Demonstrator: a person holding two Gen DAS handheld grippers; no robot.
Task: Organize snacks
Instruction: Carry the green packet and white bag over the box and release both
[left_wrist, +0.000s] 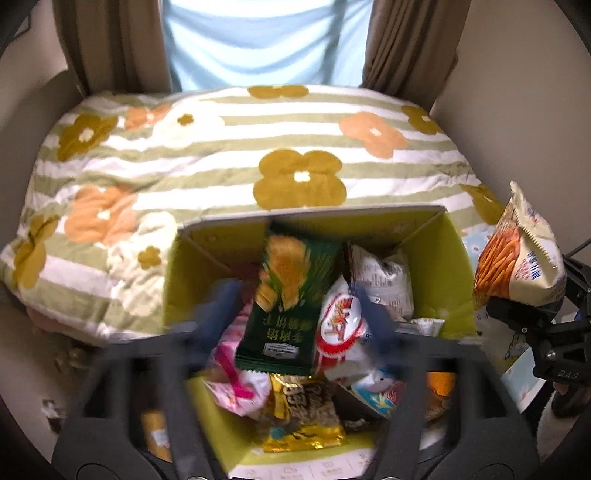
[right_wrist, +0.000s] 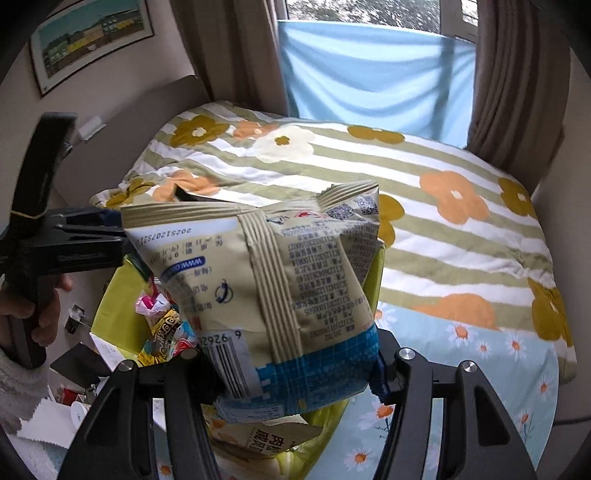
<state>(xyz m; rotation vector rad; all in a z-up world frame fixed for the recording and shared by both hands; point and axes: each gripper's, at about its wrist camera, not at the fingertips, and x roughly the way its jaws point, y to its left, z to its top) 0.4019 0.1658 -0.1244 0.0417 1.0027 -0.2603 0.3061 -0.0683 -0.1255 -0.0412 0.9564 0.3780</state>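
Note:
A yellow-green cardboard box (left_wrist: 452, 258) sits on the bed, filled with several snack packs. A dark green cracker pack (left_wrist: 288, 299) lies in the box between the blurred blue fingers of my left gripper (left_wrist: 295, 314), which is open and hovers just over the box. My right gripper (right_wrist: 295, 373) is shut on a beige and blue snack bag (right_wrist: 280, 280) and holds it up beside the box's right side; the bag also shows in the left wrist view (left_wrist: 517, 254). The box shows behind the bag in the right wrist view (right_wrist: 114, 291).
A striped flowered quilt (left_wrist: 221, 155) covers the bed behind the box. Brown curtains (left_wrist: 406, 44) and a blue cloth (right_wrist: 369, 74) hang at the window. A red and white pack (left_wrist: 338, 321), a gold pack (left_wrist: 303, 417) and pink packs lie in the box. Clutter lies on the floor at left (right_wrist: 74, 387).

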